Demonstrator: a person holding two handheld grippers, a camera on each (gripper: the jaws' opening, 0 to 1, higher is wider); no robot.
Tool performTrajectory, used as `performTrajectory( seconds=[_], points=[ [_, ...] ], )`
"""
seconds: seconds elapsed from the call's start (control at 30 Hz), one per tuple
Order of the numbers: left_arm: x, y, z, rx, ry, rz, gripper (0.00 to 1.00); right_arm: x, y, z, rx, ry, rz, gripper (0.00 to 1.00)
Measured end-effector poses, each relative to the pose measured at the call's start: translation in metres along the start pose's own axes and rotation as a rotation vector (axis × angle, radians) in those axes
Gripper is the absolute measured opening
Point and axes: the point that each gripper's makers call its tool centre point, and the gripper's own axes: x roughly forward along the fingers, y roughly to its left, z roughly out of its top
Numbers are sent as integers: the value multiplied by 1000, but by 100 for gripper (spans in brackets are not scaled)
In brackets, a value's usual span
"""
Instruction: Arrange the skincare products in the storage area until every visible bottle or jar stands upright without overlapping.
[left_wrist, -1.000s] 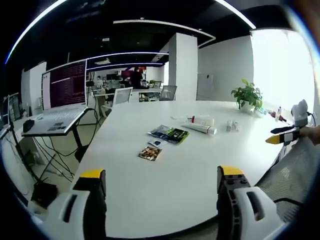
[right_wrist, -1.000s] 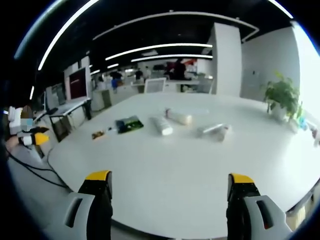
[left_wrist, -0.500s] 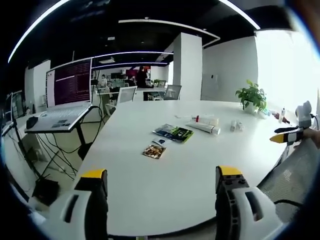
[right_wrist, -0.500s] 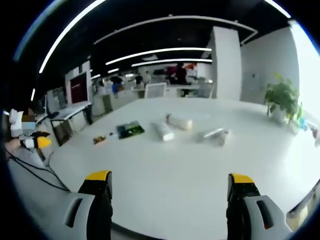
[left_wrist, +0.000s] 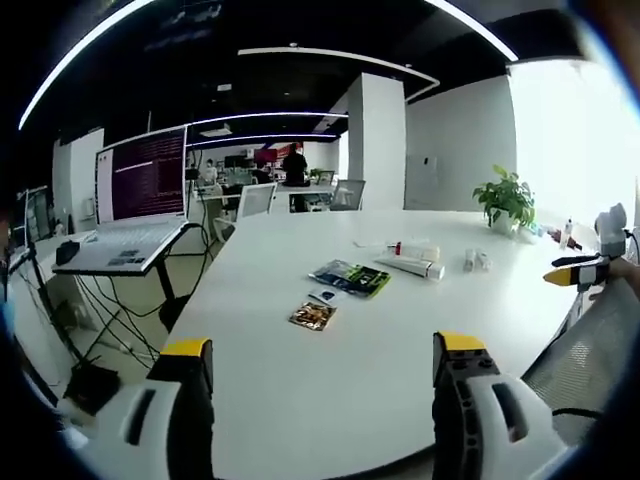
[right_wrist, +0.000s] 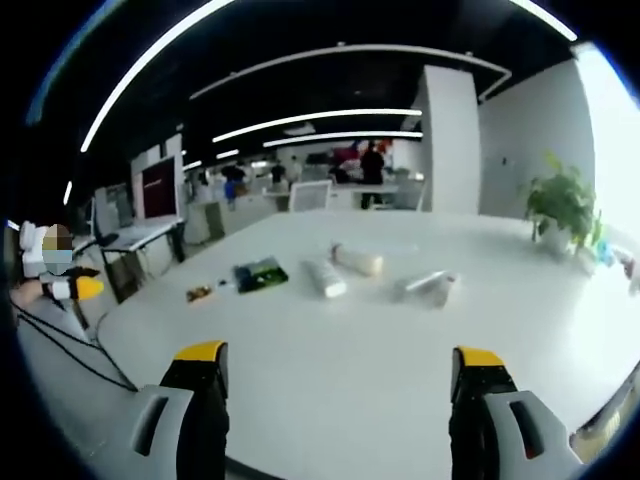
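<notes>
Several skincare products lie on their sides on the big white table (left_wrist: 330, 370). A white tube (left_wrist: 405, 266) (right_wrist: 322, 276), a pale bottle with a red cap (left_wrist: 413, 248) (right_wrist: 358, 261) and a small clear pair of bottles (left_wrist: 474, 261) (right_wrist: 428, 285) rest far ahead of both grippers. My left gripper (left_wrist: 325, 385) stands open over the near table edge with nothing between its fingers. My right gripper (right_wrist: 335, 390) is open too, above the near edge. Each gripper's yellow tip shows at the other view's border: the right gripper (left_wrist: 580, 272), the left gripper (right_wrist: 62, 288).
A dark green packet (left_wrist: 350, 277) (right_wrist: 260, 273) and a small brown sachet (left_wrist: 313, 315) (right_wrist: 198, 293) lie on the table. A potted plant (left_wrist: 505, 200) (right_wrist: 562, 205) stands at the far side. A laptop on a stand (left_wrist: 125, 240) is to the left. A mesh chair (left_wrist: 585, 360) sits at right.
Both views have tilted upward a little, so the table and products sit slightly lower in the pictures. Nothing on the table has moved; both grippers stay open.
</notes>
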Motion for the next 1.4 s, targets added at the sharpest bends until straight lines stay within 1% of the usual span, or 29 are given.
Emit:
performTrajectory(
  seconds=[0.07, 0.13, 0.2, 0.3, 0.43, 0.6, 0.8, 0.9, 1.4],
  points=[
    [-1, 0, 0, -9, -8, -2, 88, 0, 2, 2, 3, -15, 5, 97],
    [0, -2, -2, -10, 6, -14, 88, 3, 1, -2, -2, 9, 11, 96],
    [0, -4, -2, 4, 6, -27, 89, 4, 0, -3, -9, 13, 9, 96],
    [-1, -7, 2, 0, -19, -40, 89, 4, -3, -2, -3, -1, 4, 95],
    [0, -5, 7, -4, -56, -36, 89, 4, -7, 0, 10, -20, -8, 95],
    [-1, -5, 10, -7, -82, -46, 90, 4, -8, -1, 19, -15, -10, 93],
    [-3, -5, 18, -15, -137, -53, 88, 4, -6, 0, 16, -20, -14, 93],
    [-3, -3, 19, -15, -147, -47, 88, 4, -5, -3, 17, -4, -15, 93],
    [-2, -6, 21, -13, -162, -57, 88, 3, -6, -3, 21, -4, -23, 94]
  ],
)
